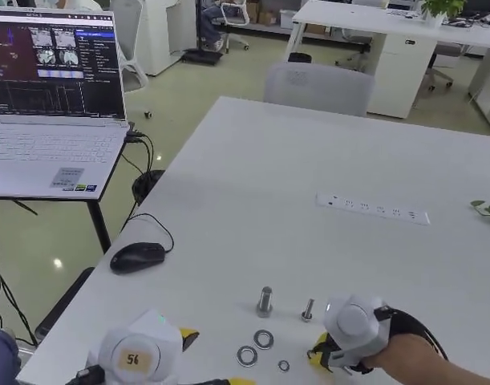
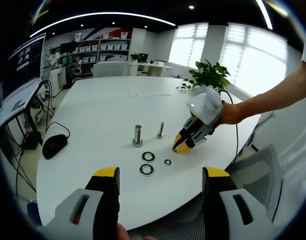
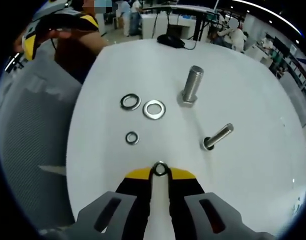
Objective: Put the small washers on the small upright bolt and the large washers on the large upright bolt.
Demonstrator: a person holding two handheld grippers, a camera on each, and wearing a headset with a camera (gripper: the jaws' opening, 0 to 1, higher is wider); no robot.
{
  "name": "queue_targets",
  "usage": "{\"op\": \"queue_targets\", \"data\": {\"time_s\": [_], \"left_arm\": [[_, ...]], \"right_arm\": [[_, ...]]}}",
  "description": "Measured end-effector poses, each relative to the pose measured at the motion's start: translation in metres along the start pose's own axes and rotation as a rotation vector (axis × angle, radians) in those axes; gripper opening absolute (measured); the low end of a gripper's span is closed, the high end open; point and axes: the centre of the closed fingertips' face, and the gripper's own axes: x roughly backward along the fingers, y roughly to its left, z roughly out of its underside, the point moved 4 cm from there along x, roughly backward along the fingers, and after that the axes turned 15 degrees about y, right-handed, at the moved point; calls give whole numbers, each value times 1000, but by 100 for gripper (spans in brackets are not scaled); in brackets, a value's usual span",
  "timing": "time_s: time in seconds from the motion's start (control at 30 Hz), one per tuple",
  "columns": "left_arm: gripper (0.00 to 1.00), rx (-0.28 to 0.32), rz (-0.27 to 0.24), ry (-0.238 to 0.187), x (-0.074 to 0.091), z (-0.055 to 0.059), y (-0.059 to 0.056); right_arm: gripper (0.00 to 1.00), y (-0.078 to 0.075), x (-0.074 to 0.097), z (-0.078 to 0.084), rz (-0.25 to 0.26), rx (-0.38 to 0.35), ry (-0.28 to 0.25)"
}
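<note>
Nearest us, our right hand-held gripper [image 3: 161, 178] is pinched tight on a small washer [image 3: 161, 169]. The washer sits between the yellow tips just above the table [image 3: 253, 100], with its open ring facing back along the jaws. Our left hand-held gripper [image 2: 161, 175] hangs at the near edge of the table, its jaws spread wide with nothing between them.

A little farther out lie the loose pieces. A second small washer [image 3: 132, 137] is flat on the table, ahead and to the left of the right tips. Beyond it are the two large washers [image 3: 130, 102], just beside each other.

Farthest out stand the bolts, and the next move turns on the small upright bolt [image 3: 218, 136]. In the right gripper view it lies ahead and to the right of the held washer. It is nearer than the large upright bolt [image 3: 192, 86], which stands beyond it and a little to the left.

The small bolt's long axis runs straight up from the table. We judge the washer's hole must be brought level over the bolt's tip before we lower it. The right hand is the nearer one, and the left is well apart from both bolts.
</note>
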Motion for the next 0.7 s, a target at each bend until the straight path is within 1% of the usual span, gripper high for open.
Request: {"op": "queue_targets", "data": {"time_s": [0.03,0.1,0.23,0.37,0.53,0.7], "left_arm": [[66,2,-1,-1,0,0,0],[66,4,-3,-2,0,0,1],[66,7,-4,-1,-1,0,3],[66,8,-5,2,-1,0,5],[66,13,-6,2,-2,0,6],[66,15,-5,2,-3,0,7]], "right_arm": [[13,0,2,1,9,7,9],[13,-1,4,3,9,7,8],[13,-10,14,3,27,-22,-15],[13,-21,26,-1,50,-46,-44],[13,-36,44,-10,89,-37,-62],[13,-52,63,-25,127,-15,-82]]}}
